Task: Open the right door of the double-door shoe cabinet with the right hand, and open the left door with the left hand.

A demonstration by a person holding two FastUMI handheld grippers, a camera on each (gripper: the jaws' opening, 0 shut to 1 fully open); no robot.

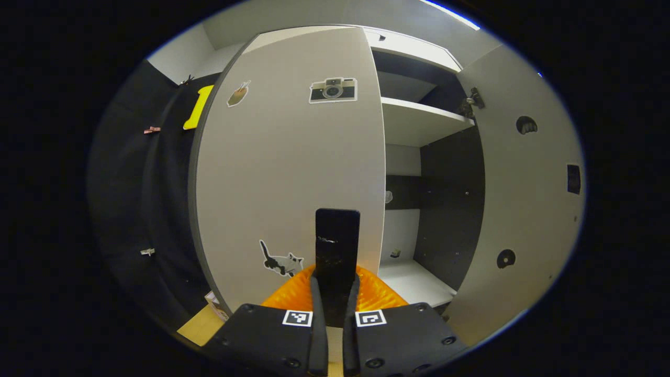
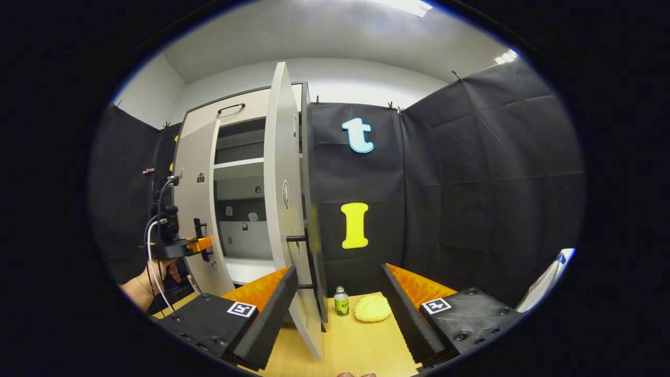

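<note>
Gripping the black handle (image 1: pixel 337 246) of the left door (image 1: pixel 290 167), my left gripper (image 1: pixel 335 293) has its two fingers closed tight on either side of that upright bar, with almost no gap between them. That door carries a camera sticker (image 1: pixel 333 90) near its top and a cat sticker (image 1: pixel 281 262) just beside the handle. It stands only a little way out from the shoe cabinet (image 1: pixel 419 123), whose white shelves and dark back panel show past the door's free edge. Beyond that opening the right door (image 1: pixel 523 199) is swung wide, its inner face turned toward me.

From the right gripper view, my right gripper (image 2: pixel 337 309) is spread wide and holds nothing. The right door (image 2: pixel 285 209) stands edge-on just beyond its fingers, close to one of them; whether they touch I cannot tell. On the wooden table (image 2: pixel 356 345) near that door's lower edge sit a small green bottle (image 2: pixel 341 301) and, just beside it, a yellow sponge-like lump (image 2: pixel 372 308). Farther off at the left door (image 2: pixel 196 209), I see my left gripper (image 2: pixel 201 244) at the handle, with my hand (image 2: pixel 152 283) behind it
</note>
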